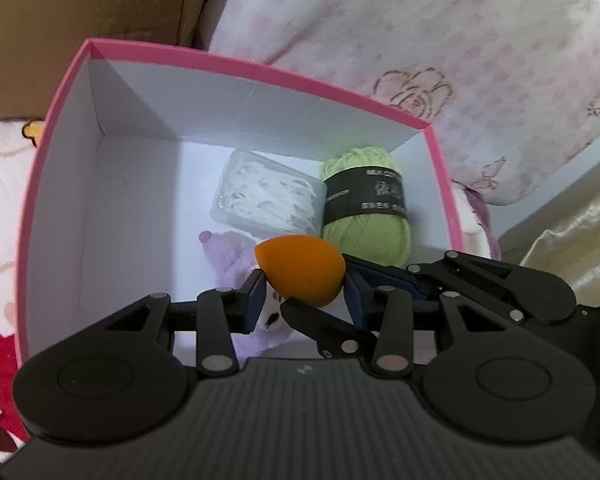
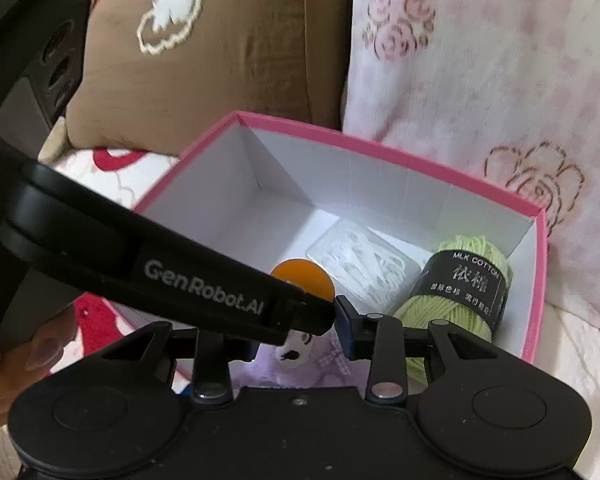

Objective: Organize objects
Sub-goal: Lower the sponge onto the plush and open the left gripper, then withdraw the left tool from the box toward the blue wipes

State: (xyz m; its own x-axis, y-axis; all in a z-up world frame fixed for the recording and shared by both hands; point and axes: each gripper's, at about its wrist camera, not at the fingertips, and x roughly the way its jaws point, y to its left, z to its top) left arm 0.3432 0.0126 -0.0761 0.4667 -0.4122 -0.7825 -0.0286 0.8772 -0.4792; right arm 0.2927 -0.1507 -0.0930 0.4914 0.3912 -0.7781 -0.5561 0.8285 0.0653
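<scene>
An open pink box (image 1: 260, 70) with white inner walls holds a clear case of white picks (image 1: 266, 196) and a green yarn ball (image 1: 365, 204) with a black label. My left gripper (image 1: 303, 284) hangs over the box's near side, shut on an orange egg-shaped sponge (image 1: 301, 270). My right gripper (image 2: 300, 332) crosses just under it, shut on a purple plush toy (image 2: 296, 352) with a white face. In the right wrist view the left gripper's arm hides the right gripper's left finger; the sponge (image 2: 303, 276), case (image 2: 363, 268) and yarn (image 2: 459, 292) show beyond.
The box rests on a white and red patterned bedcover (image 1: 0, 184). A brown cushion (image 2: 220, 60) and a pink flowered blanket (image 2: 479, 80) press against its far side. A person's hand (image 2: 4, 364) grips the left gripper's handle. Gold fabric (image 1: 571, 232) lies at the right.
</scene>
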